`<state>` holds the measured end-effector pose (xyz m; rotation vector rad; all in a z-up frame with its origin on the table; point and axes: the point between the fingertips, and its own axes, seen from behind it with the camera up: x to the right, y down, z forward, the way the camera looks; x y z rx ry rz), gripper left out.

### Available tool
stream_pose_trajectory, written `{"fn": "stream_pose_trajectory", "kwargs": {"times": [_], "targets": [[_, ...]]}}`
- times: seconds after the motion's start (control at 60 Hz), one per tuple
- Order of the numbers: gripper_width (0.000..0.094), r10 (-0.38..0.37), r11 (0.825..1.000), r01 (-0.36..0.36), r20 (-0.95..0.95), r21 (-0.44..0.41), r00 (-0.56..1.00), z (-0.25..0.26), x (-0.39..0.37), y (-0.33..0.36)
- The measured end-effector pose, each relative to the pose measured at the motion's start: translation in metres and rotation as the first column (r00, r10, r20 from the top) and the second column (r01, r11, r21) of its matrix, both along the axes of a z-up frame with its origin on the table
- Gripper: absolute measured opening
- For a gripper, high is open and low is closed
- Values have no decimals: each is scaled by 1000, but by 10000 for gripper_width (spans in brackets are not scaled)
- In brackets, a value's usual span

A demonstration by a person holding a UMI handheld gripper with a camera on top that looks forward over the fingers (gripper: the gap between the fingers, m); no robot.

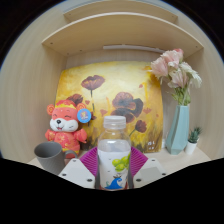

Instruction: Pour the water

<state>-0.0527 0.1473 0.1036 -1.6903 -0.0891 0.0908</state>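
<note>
A clear plastic water bottle (113, 150) with a white cap and a label with green fruit stands upright between my gripper's (113, 166) two fingers. The purple pads (91, 160) press against both of its sides, so the gripper is shut on it. A grey cup (48, 156) stands on the light tabletop (25, 163) to the left of the bottle, beside the left finger and apart from it.
An orange teddy bear (66, 127) sits behind the cup. A yellow painting of flowers (110, 95) leans on the back wall of the wooden alcove. A blue vase with pink flowers (177, 125) and a small potted plant (193, 139) stand at the right.
</note>
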Motion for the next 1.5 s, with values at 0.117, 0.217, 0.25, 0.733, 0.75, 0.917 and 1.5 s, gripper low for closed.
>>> {"fn": "stream_pose_trajectory", "kwargs": {"times": [0.117,0.217,0.25,0.733,0.75,0.917,1.5], "targets": [[384,-12,1000,12,6,15,1000,-1,0,-3],[446,-23,1000,22,15,21,1000,-1,0,-5],[470,-27,999,26,15,23,1000,-1,0,-6],[841,-97,976,94,-10,-196,995,-38,20,-118],[841,-100,974,95,-12,-207,995,-40,21,-126],[845,-89,957,86,2,-278,996,-50,21,-197],[846,-166,974,167,19,-150,986,51,68,-303]]}}
